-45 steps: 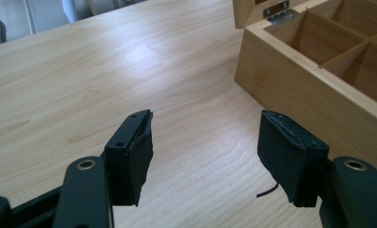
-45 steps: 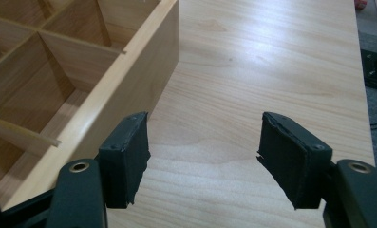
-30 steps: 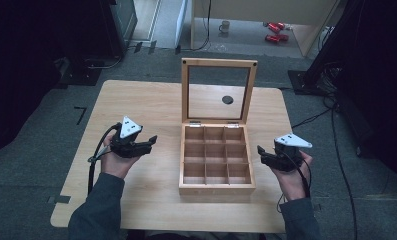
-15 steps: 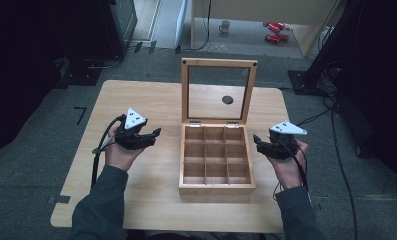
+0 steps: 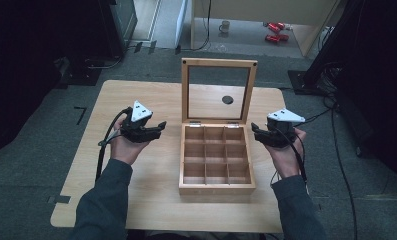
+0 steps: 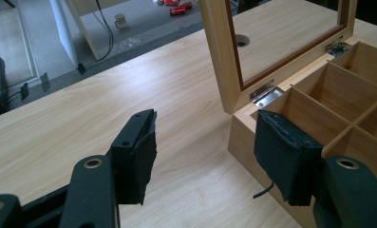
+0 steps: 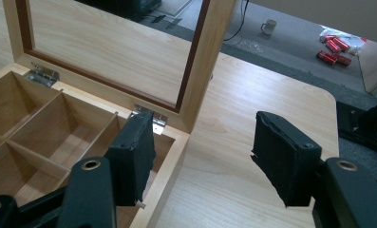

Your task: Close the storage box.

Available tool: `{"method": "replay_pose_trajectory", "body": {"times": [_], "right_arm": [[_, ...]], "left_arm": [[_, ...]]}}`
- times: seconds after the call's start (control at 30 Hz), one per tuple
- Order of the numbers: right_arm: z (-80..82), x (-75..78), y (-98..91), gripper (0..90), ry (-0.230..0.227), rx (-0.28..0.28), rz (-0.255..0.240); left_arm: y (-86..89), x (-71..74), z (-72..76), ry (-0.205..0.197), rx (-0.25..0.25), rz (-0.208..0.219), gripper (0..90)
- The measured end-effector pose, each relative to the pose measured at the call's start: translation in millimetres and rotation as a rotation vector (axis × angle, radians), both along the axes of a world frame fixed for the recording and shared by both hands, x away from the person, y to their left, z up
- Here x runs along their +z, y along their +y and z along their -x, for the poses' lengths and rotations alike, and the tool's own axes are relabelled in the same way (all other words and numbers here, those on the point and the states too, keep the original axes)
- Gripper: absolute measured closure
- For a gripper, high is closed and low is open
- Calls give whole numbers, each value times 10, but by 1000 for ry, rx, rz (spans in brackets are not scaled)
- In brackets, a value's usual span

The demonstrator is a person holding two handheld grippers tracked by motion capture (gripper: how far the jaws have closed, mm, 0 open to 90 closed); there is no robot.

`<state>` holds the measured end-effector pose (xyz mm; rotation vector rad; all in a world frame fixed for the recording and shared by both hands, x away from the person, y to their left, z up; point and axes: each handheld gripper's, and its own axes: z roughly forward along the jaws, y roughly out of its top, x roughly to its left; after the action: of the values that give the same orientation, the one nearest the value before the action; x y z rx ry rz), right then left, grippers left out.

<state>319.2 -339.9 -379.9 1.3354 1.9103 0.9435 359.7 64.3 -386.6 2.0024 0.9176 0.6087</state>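
Evidently the wooden box (image 5: 216, 157) is the thing in hand: it sits at the centre of the high view, near the table's (image 5: 151, 97) front edge, with its glass-paned lid (image 5: 218, 90) standing upright on two hinges at the back. That upright lid leaves all nine compartments exposed, and those I can see into look bare.

Just left of the box in the high view, the left gripper (image 5: 156, 129) hangs above the tabletop with its jaws spread apart and nothing between them; its own view shows the right-hand pad (image 6: 283, 159) level with the box's near corner, just below the hinge (image 6: 266, 94). The right gripper (image 5: 256, 131) mirrors it at the right of the box, likewise parted and holding nothing, one pad (image 7: 134, 154) over the box's corner compartment and the other (image 7: 283, 156) over bare table.

Flanking the box this way (one gripper per side) probably readies them to take the lid's two uprights and swing it down.
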Motion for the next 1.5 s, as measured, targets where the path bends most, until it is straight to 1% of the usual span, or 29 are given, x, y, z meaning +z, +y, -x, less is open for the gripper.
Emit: {"method": "replay_pose_trajectory", "body": {"times": [0.1, 0.17, 0.27, 0.33, 0.53, 0.67, 0.73, 0.87, 0.9, 0.93, 1.07, 1.1, 1.2, 1.3, 1.4, 1.5], "right_arm": [[-28, 29, -5, 394, 5, 13, -41], [-46, 47, 0, 395, 2, 8, -31], [-78, 66, -7, 399, -3, 4, -31], [-107, 78, -15, 403, -4, 0, -36], [-184, 127, -7, 423, -16, 7, -56], [-238, 136, 4, 427, -21, 2, -56], [-261, 148, 11, 428, -20, 2, -64], [-315, 182, 24, 432, -28, 2, -58], [-315, 182, 24, 432, -28, 2, -58], [-361, 201, 28, 438, -27, 1, -54], [-434, 207, 40, 446, -22, -3, -43], [-447, 206, 40, 451, -24, -5, -41], [-495, 196, 33, 456, -14, -9, -54], [-520, 192, 26, 462, -8, -4, -88], [-555, 194, 46, 461, -4, -6, -70], [-597, 223, 58, 447, -2, -9, -72]], "left_arm": [[-24, 31, -26, -6, -4, 0, 398], [-40, 44, -51, -6, -1, -6, 399], [-59, 62, -90, -8, 1, -5, 399], [-73, 74, -117, -5, 3, -10, 399], [-109, 112, -181, -8, 7, 2, 403], [-152, 143, -224, -12, 4, -2, 403], [-177, 165, -252, -14, 7, 2, 404], [-218, 205, -310, -13, 5, 2, 404], [-218, 205, -310, -13, 5, 2, 403], [-240, 226, -350, -15, 11, 12, 403], [-276, 254, -425, -10, 18, 21, 402], [-286, 262, -438, -14, 20, 21, 402], [-306, 284, -472, -19, 22, 22, 402], [-323, 287, -505, -18, 25, 23, 401], [-353, 281, -548, -18, 28, 22, 401], [-380, 284, -587, -21, 19, 35, 401]]}}
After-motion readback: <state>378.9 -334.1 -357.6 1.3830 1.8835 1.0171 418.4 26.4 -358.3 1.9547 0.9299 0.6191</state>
